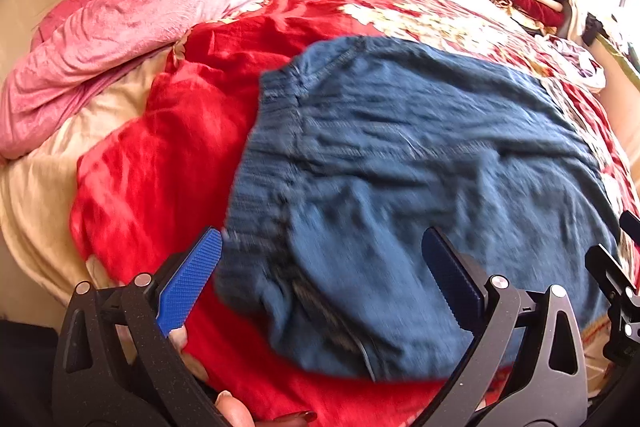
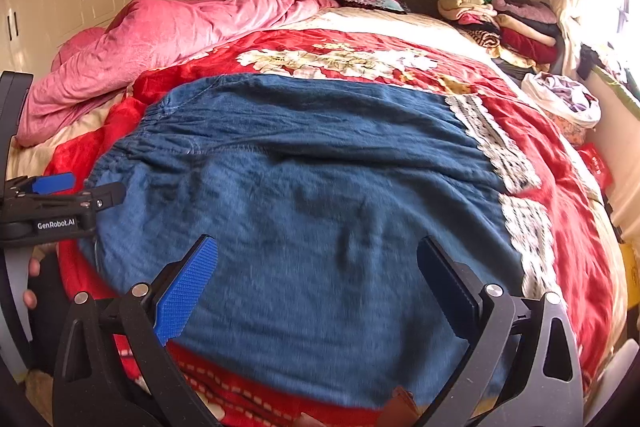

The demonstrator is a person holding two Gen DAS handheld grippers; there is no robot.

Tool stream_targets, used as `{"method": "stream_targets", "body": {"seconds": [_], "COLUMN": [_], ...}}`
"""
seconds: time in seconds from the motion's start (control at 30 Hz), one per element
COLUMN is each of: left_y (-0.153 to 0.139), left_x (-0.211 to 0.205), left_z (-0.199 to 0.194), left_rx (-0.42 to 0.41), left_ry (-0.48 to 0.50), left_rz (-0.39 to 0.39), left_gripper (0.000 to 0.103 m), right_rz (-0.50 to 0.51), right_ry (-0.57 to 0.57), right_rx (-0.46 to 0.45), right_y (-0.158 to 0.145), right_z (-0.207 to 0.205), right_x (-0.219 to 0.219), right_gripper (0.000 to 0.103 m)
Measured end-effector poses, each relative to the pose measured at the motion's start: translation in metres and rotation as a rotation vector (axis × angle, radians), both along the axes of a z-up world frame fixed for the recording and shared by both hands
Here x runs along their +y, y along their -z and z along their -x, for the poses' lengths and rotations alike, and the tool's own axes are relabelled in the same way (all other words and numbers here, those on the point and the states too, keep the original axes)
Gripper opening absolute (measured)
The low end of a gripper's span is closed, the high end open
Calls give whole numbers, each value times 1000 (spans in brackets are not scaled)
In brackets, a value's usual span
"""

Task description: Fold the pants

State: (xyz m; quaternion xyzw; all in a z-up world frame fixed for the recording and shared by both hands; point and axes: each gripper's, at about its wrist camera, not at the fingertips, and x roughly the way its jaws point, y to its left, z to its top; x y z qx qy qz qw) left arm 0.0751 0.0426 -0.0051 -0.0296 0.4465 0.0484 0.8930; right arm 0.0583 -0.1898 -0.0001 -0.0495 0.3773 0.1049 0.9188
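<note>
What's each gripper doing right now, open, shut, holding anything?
Left gripper: open, holding nothing, above the waistband end of the blue pants.
Right gripper: open, holding nothing, above the pants.

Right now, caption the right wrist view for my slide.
Open right gripper above blue pants on a red blanket.

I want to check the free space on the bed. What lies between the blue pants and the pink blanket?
In both views only the red floral bedspread lies between the blue pants and the pink blanket.
</note>
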Motion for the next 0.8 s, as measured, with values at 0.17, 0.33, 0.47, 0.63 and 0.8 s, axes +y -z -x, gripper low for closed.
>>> {"method": "stream_targets", "body": {"seconds": [0.17,0.33,0.47,0.63,0.8], "left_y": [-4,-6,-6,-6,0], "left_x": [14,29,39,49,52], "left_z": [-32,-65,-89,-114,-142], "left_rx": [2,13,26,26,58], "left_ry": [-21,-28,-27,-13,20], "left_rz": [-4,-7,-11,-8,-9], "left_gripper": [94,94,94,94,94], "right_rz": [2,-21,4,48,83], "right_ry": [-16,-52,-94,-160,-205], "right_rx": [-12,-14,-31,-56,-14], "right_y": [-4,-12,-18,-20,-12], "right_z": [-32,-72,-101,-140,-182], "right_x": [5,10,20,36,49], "right_gripper": [99,99,99,99,99]}}
